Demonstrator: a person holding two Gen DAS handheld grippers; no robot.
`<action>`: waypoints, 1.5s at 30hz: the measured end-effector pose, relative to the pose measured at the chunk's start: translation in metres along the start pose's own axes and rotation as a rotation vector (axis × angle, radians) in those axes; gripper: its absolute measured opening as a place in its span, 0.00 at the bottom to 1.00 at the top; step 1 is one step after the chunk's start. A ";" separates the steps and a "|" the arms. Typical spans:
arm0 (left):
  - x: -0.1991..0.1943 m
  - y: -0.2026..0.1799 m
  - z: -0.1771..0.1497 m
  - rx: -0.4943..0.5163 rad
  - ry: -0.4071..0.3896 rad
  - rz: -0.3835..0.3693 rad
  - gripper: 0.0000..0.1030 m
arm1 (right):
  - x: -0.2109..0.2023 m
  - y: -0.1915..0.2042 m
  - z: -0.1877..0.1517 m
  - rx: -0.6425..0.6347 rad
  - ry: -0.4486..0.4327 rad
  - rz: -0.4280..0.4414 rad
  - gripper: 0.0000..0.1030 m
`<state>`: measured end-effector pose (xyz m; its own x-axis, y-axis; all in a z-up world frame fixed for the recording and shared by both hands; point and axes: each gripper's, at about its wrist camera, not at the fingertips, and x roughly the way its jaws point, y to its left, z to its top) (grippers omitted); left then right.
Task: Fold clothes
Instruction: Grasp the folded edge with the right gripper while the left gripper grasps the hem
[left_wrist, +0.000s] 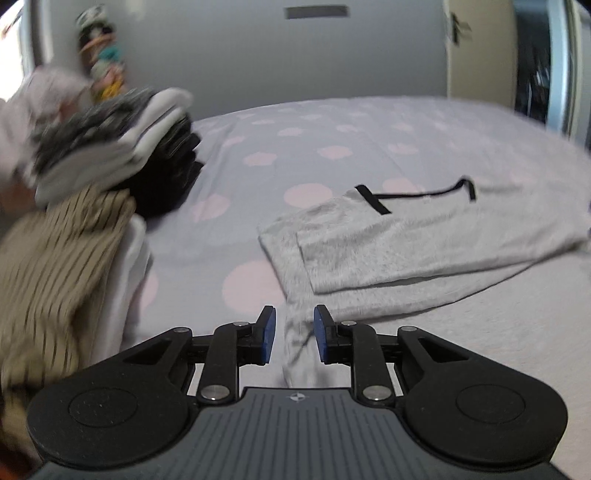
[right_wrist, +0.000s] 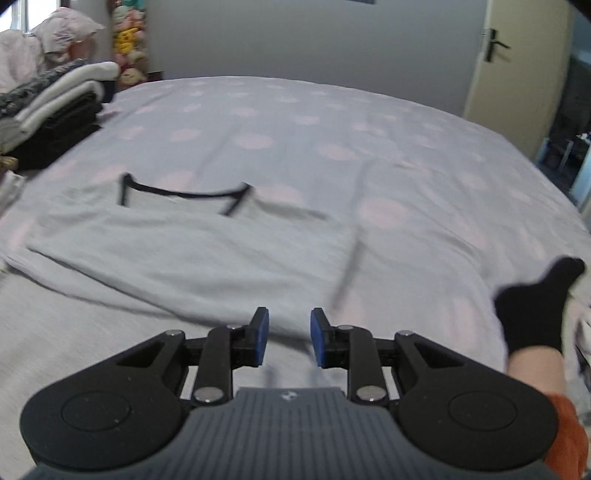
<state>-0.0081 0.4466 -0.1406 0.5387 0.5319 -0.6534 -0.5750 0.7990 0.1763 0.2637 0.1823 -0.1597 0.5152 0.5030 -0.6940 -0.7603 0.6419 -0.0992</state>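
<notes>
Both grippers — left gripper (left_wrist: 294, 334), right gripper (right_wrist: 287, 336) — gape empty over the grey T-shirt (right_wrist: 192, 251): soft, limp, light; pinch its hem corners.

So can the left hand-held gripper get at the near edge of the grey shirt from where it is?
Probably yes: the left hand-held gripper is open, the grey shirt hem lies right between its fingers, nothing blocking.

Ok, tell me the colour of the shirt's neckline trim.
Black trim on a light grey shirt; the right wrist view shows it best.
</notes>
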 end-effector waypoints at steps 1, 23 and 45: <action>0.008 -0.005 0.004 0.031 0.009 0.007 0.25 | 0.002 -0.002 -0.005 -0.015 -0.002 -0.013 0.27; 0.080 -0.068 0.000 0.561 0.033 0.063 0.14 | 0.050 -0.015 -0.024 0.012 0.009 -0.033 0.12; 0.042 -0.046 -0.004 0.400 0.034 0.054 0.19 | 0.034 -0.047 -0.030 0.236 0.067 0.005 0.17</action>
<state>0.0385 0.4310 -0.1789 0.4899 0.5715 -0.6583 -0.3129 0.8201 0.4791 0.3050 0.1524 -0.2003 0.4781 0.4723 -0.7405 -0.6452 0.7609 0.0688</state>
